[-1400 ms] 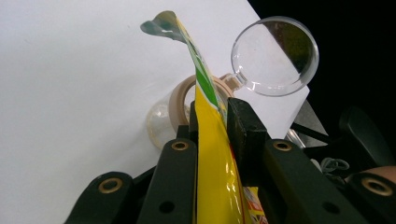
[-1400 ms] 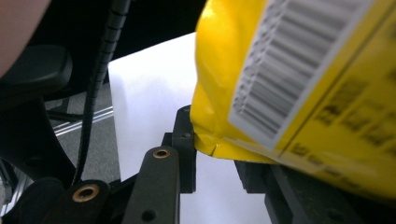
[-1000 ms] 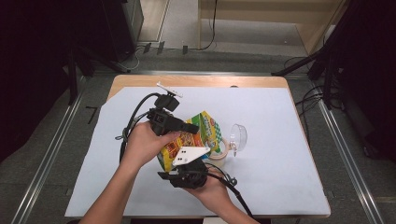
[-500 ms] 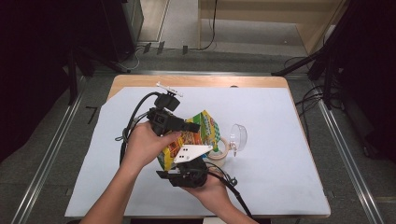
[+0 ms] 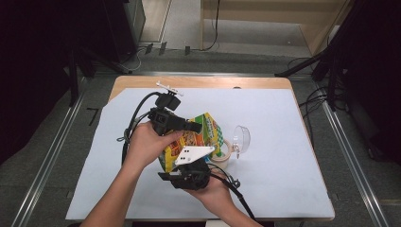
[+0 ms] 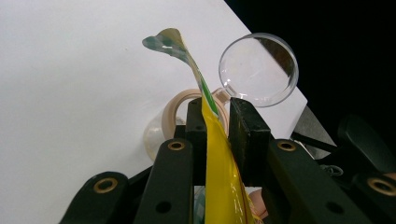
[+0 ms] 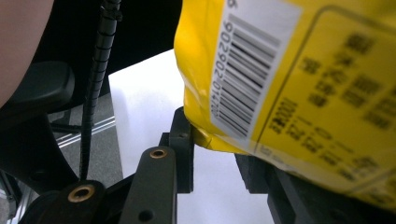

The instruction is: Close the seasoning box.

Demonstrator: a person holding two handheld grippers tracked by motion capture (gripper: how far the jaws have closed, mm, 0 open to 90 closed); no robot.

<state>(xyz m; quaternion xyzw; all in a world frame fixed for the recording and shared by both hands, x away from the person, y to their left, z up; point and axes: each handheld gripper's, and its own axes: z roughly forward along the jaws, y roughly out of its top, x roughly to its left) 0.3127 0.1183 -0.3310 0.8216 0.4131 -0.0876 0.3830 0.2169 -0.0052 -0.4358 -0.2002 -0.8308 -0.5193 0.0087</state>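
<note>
Much of the pouch (image 5: 198,135) is hidden in the high view by the hands and both grippers. Its top edge is pinched between the nearly closed jaws of the left gripper (image 6: 215,116), just before the tape roll (image 6: 180,109). Its lower corner lies between the jaws of the right gripper (image 7: 212,149); whether it is pressed there cannot be told. A barcode (image 7: 243,70) is seen, but its digits and the print are blurred. Right of the roll stands a clear lid (image 5: 241,138), then bare sheet (image 5: 283,165).

Left gripper (image 5: 191,126) at ten o'clock, jaws pointing toward three and pinched, right gripper (image 5: 189,163) at six, jaws pointing toward twelve and clamped
</note>
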